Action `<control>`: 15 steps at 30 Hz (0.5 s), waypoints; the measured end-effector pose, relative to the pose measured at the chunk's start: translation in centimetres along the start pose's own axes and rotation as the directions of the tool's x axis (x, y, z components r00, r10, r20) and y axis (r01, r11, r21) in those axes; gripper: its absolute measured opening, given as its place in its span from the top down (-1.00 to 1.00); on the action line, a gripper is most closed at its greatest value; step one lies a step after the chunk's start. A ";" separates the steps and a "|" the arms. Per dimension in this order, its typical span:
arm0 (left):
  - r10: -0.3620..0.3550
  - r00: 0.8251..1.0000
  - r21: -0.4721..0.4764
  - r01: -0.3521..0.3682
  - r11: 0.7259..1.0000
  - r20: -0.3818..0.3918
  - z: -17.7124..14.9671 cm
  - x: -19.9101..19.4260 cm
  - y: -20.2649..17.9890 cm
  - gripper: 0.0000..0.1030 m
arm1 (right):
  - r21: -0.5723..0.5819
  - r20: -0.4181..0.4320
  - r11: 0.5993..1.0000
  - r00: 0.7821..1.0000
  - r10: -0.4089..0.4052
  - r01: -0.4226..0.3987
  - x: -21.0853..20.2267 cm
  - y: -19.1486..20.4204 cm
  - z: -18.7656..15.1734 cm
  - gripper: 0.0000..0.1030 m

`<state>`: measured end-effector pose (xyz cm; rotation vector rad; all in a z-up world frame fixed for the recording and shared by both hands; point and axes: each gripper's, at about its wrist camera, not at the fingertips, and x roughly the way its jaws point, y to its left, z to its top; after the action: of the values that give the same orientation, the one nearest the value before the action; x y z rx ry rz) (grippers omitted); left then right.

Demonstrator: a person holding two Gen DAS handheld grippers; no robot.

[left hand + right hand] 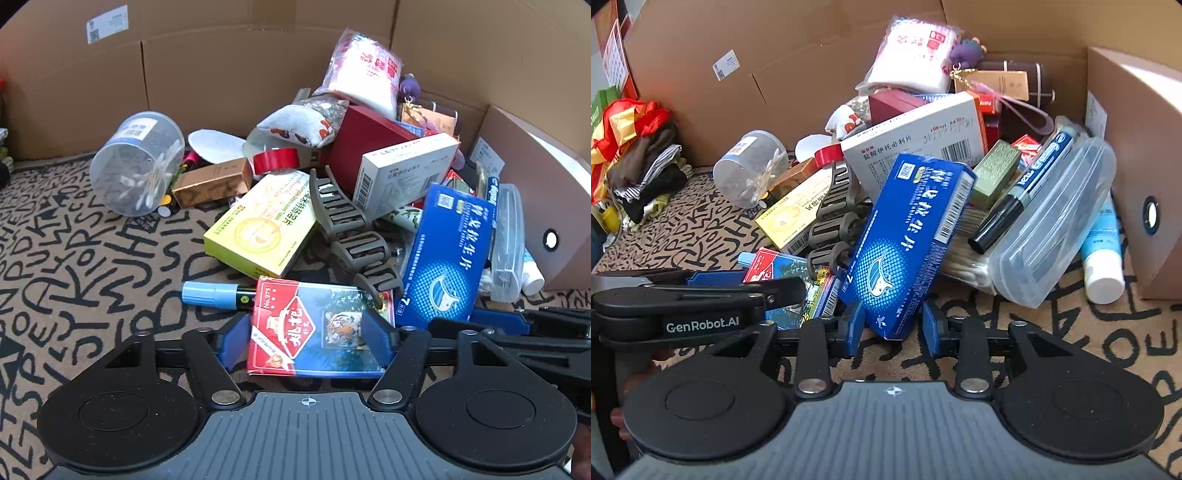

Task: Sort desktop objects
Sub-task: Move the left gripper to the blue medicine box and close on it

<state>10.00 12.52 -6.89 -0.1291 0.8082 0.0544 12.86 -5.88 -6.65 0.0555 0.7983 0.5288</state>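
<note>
Left wrist view looks down the left hand-held gripper (306,338), whose blue pads sit against both sides of a red and blue card pack with a tiger picture (317,332), so it pinches the pack, which lies at the near edge of the heap on the patterned surface (74,236). In the right wrist view, the right hand-held gripper (894,325) has its pads at the lower end of a blue medicine box (908,236) that leans up against the pile; the left pad touches the box, while the right pad seems a shade off it, so I cannot tell whether the pinch is firm.

Judging by this, the step in hand is picking: each hand is taking one item out of the heap to sort it. The next move calls for lifting both clear without dragging neighbours, as a grey hair claw (351,229) rests on the far edge of the card pack, and the blue box props against a white medicine box (916,147).

Where sorted things should go is not shown. A blue-capped marker (218,293) disappears behind the card pack, and much of the heap's rear is buried. Cardboard walls (221,66) cut off the surface's far edge.
</note>
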 end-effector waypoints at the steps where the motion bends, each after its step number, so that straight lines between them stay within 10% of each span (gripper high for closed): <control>1: -0.003 1.000 0.000 0.003 1.000 -0.001 -0.1 -0.1 0.0 -0.26 | 0.000 0.004 1.000 1.000 -0.003 0.003 -0.2 0.0 0.0 0.35; 15: -0.092 0.996 0.016 0.092 0.996 -0.001 -1.4 -2.6 -0.8 0.56 | 0.014 0.032 1.000 0.999 -0.016 0.015 -3.6 -0.8 -1.3 0.61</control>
<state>7.29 11.54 -5.83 -0.1507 0.8015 -0.0392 10.22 -8.43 -5.40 0.0702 0.7706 0.5067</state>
